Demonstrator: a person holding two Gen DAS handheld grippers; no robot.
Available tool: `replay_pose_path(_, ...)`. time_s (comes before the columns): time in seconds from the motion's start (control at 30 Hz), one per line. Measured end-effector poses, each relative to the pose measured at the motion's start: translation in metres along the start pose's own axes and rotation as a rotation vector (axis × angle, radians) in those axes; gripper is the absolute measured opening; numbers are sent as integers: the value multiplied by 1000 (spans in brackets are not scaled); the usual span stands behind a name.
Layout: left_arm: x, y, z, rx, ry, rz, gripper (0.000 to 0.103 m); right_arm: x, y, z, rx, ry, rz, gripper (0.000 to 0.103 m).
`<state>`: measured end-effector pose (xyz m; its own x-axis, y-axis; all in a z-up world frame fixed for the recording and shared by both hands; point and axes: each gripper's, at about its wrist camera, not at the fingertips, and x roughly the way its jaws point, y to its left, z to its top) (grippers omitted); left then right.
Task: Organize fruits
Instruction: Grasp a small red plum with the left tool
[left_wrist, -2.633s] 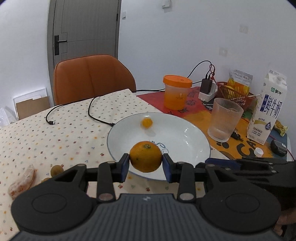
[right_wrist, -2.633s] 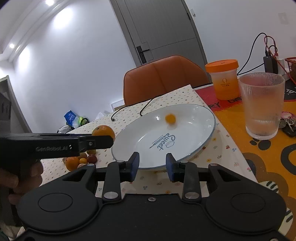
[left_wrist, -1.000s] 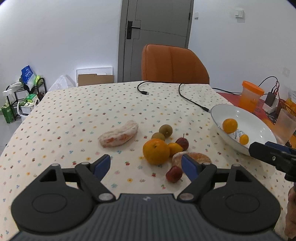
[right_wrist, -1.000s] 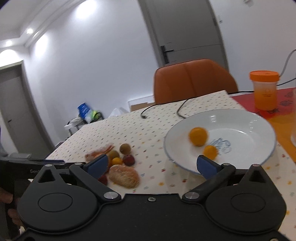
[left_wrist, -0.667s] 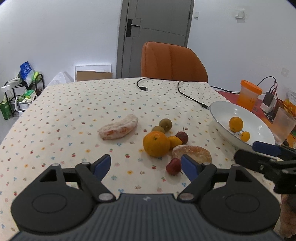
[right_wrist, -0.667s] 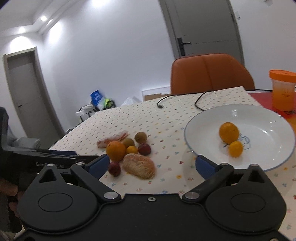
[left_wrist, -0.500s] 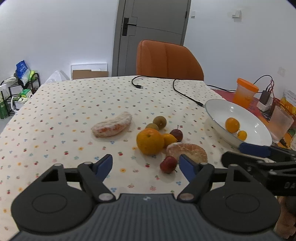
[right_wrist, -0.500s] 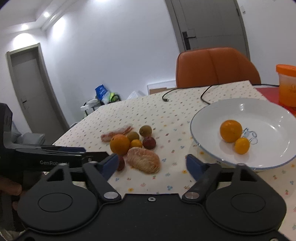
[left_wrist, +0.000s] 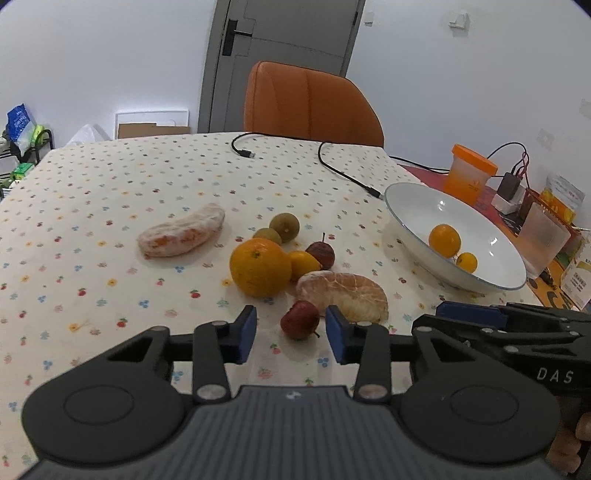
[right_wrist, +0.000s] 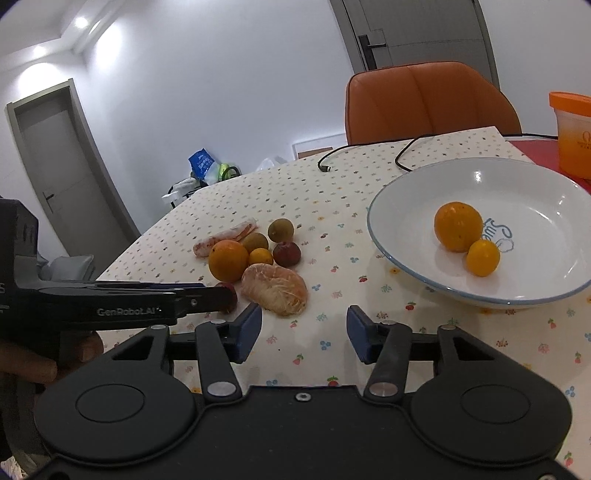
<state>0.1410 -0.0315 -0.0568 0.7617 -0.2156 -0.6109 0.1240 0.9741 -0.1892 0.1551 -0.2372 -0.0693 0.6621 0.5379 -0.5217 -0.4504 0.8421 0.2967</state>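
The small red fruit (left_wrist: 300, 319) lies on the worktop (left_wrist: 92, 258) between the left gripper (left_wrist: 291, 334)'s released fingers; right gripper (right_wrist: 304, 332) released, empty.

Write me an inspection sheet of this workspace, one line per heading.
Surface: table under a dotted cloth, red mat at the far right.
Job's things: plate holds an orange and a small citrus; on the cloth lie a big orange, two peeled pieces, two red fruits, two green-brown fruits, one small yellow fruit.
Clutter: orange-lidded tub, glass, carton, basket.
Grippers: left gripper open, jaws either side of the near red fruit; right gripper open, nothing between its jaws.
Cables: black cables on the cloth; charger at the back.
Surroundings: orange chair, doors, bags on the floor.
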Motion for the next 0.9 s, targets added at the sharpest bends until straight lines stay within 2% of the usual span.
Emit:
replay_pose_path(0.1, 5, 0, 0, -5, 13, -16, 22, 3, -1, 0, -1, 13, -2, 51)
replay_pose_path(0.2, 3, 5, 1, -46, 7, -16, 22, 8, 0, 2, -8, 24, -3, 51)
replay_pose_path(0.47, -5, 22, 0, -56, 7, 46, 22, 21, 4, 7, -25, 36, 10, 52)
replay_pose_path(0.9, -13, 40, -1, -74, -7, 96, 22, 49, 15, 19, -96, 51, 9, 53)
